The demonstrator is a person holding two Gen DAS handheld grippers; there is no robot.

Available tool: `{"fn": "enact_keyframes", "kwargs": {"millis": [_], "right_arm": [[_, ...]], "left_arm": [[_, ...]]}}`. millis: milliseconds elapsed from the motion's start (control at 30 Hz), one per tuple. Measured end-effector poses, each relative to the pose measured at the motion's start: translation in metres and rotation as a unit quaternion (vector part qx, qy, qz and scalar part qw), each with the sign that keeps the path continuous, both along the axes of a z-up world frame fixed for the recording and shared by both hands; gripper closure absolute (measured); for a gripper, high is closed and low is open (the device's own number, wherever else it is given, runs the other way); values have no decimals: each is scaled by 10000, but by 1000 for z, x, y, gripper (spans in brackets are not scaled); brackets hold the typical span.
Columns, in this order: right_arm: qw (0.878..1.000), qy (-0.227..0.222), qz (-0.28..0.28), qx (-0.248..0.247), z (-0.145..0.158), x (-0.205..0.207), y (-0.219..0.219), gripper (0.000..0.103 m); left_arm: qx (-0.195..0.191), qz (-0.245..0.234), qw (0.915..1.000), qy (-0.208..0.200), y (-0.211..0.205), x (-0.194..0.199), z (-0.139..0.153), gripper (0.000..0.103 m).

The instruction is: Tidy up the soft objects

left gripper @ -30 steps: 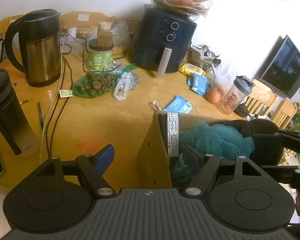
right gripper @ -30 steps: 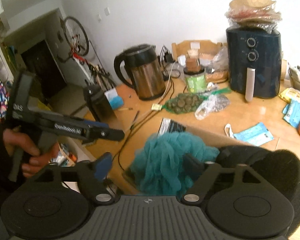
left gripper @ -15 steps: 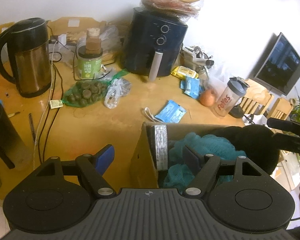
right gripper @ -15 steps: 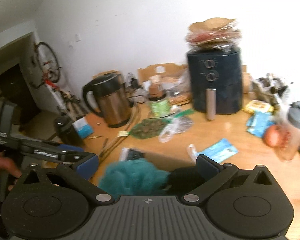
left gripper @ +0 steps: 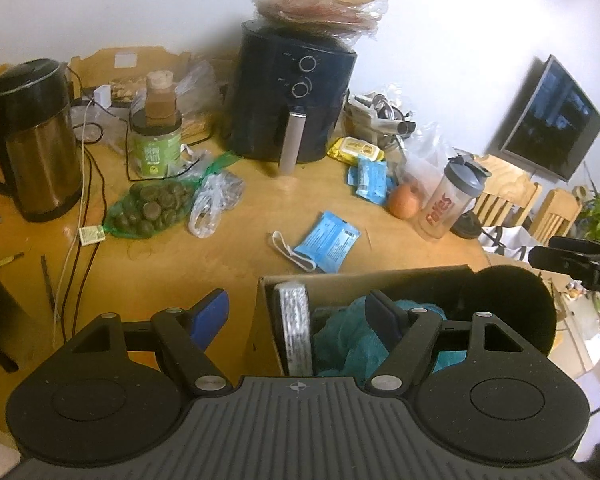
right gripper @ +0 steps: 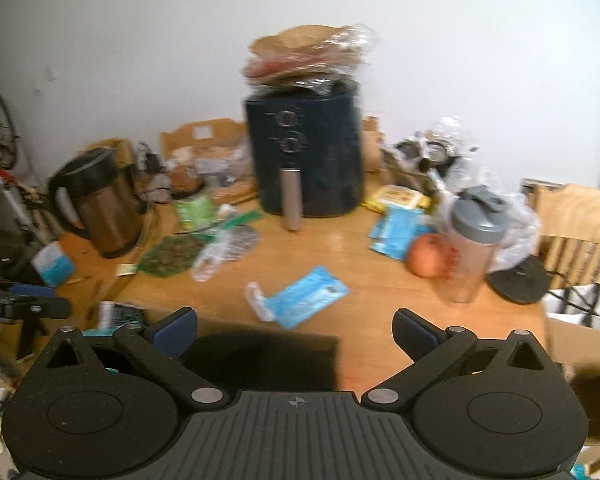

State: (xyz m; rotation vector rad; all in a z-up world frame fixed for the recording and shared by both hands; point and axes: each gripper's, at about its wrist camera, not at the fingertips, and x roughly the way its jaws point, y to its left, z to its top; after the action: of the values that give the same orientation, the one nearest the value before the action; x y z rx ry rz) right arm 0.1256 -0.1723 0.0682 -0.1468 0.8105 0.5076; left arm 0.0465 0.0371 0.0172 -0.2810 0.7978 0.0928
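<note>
Both grippers [left gripper: 296, 312] [right gripper: 294, 326] spread empty, cardboard box [left gripper: 360, 278] holding teal mesh pouf [left gripper: 344, 340], perhaps dark cloth [left gripper: 512, 304].

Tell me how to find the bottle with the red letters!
Find the big dark air fryer at the back of the table. Go right, past the blue packets, to the orange fruit. The shaker bottle stands beside it: clear, grey lid, red letters.

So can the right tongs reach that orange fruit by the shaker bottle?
Probably yes: the right tongs are open and empty, with bare wooden table ahead of the round orange fruit.
</note>
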Motion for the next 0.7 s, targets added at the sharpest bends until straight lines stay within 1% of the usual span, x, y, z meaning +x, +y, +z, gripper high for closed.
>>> {"fn": "enact_keyframes", "kwargs": {"millis": [133,300,433,700], "right_arm": [[9993,42,-278,-239,-3,14,-7,0],[9975,119,-449,-525,-9,31,-11,0],[9962,112,-418,-753,-14,42,-10,0],[9952,244,-340,-881,-23,62,-7,0]], "left_arm": [[69,-12,10000,-19,-1,9,3,28],[141,7,9999,-39,1,19,6,28],[183,33,9998,-25,2,25,6,28],[177,89,9998,32,6,36,4,28]]}}
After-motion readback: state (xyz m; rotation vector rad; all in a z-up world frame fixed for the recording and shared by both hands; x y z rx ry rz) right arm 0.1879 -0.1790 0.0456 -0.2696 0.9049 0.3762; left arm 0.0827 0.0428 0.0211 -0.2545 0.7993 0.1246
